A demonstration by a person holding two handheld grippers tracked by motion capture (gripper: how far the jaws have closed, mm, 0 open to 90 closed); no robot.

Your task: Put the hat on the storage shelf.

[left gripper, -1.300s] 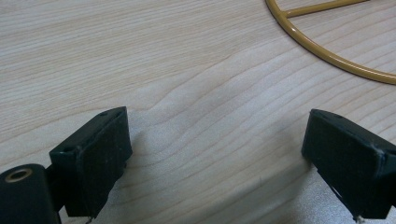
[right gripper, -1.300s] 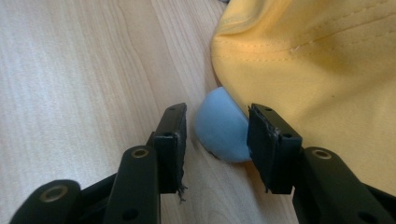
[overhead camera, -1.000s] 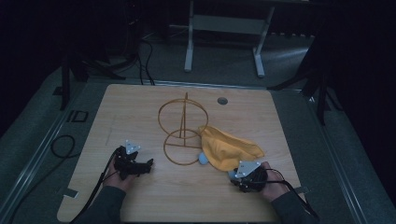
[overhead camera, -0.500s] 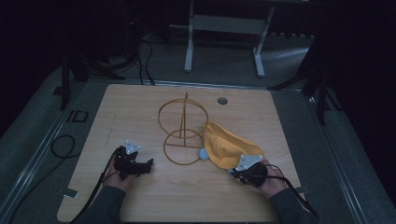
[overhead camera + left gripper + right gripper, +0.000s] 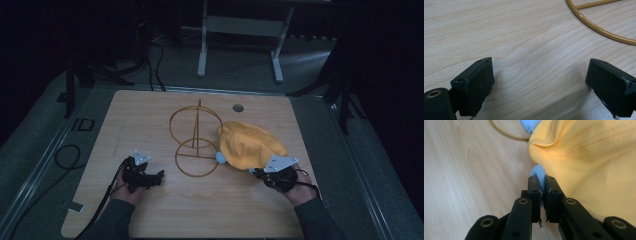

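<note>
Between right gripper [image 5: 540, 187] jaws, nearly closed: blue edge [image 5: 538, 172] of yellow cloth [image 5: 596, 162], seemingly pinched. Left gripper [image 5: 539, 82] wide, empty, short of wire stand [image 5: 599, 28]. Probably next: lifting toward stand.

Dim lab: bare wooden table [image 5: 150, 120], cables [image 5: 65, 157]
</note>
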